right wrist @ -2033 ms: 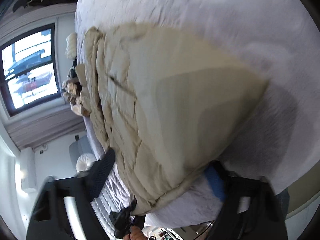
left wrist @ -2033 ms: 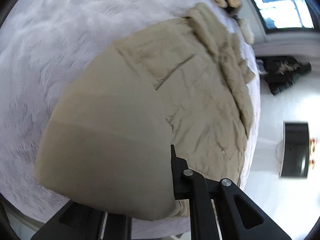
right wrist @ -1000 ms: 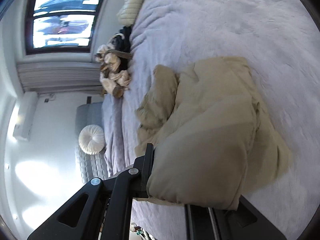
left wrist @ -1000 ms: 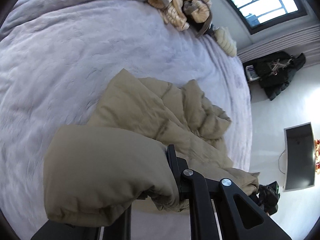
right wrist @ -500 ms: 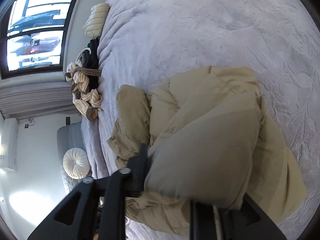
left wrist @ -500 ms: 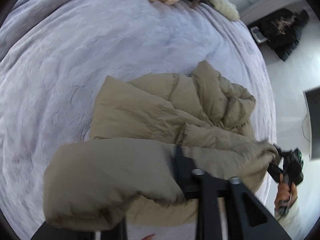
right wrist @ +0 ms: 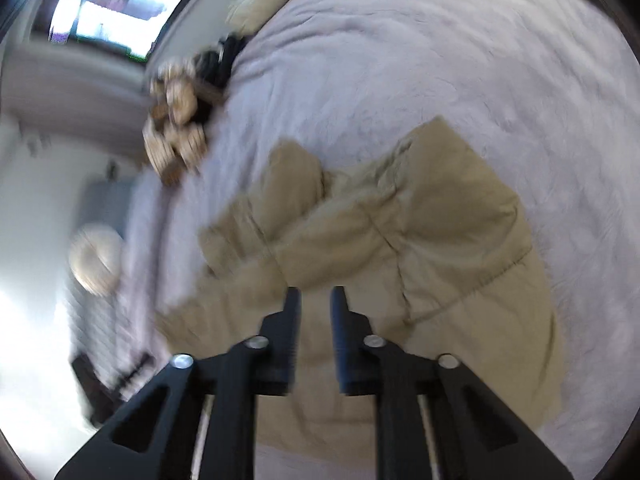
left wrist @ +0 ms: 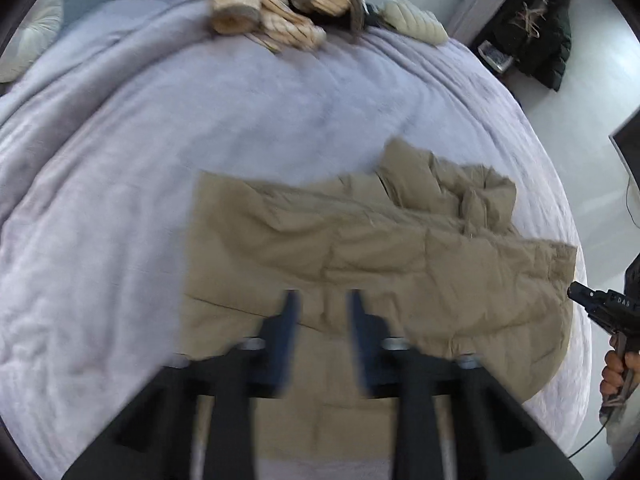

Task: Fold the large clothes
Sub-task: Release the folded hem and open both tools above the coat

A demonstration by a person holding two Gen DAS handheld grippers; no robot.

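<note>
Both tongs are seen empty above the beige padded jacket (left wrist: 360, 256). Taken from the left: the left gripper (left wrist: 322, 300) is held over the jacket's near edge, its jaws a narrow gap apart after having just been closing, with no cloth caught between them; only the fabric lying below shows through the gap. The right gripper (right wrist: 311, 298) is held likewise over the jacket (right wrist: 420, 240), its jaws also just closed to a narrow gap and nothing pinched.

The jacket is laid on the lavender bedspread (left wrist: 120, 200), spread from about nine o'clock to three o'clock in the left wrist view, with a crumpled part bunched at about one o'clock. A pile of knitted things (left wrist: 276, 8) is seen at twelve o'clock, well apart from the jacket.

Several faults may be expected. The folded layer is puffy, and it may spring open again now that it is released. The bunched part at one o'clock may be trapped in the next fold, so that a lumpy, uneven bundle results. If the next grip is taken with jaws this narrow, only the slippery top layer may be caught, and it may slide out when lifted. Both views are blurred, so the exact edge is hard to judge.
</note>
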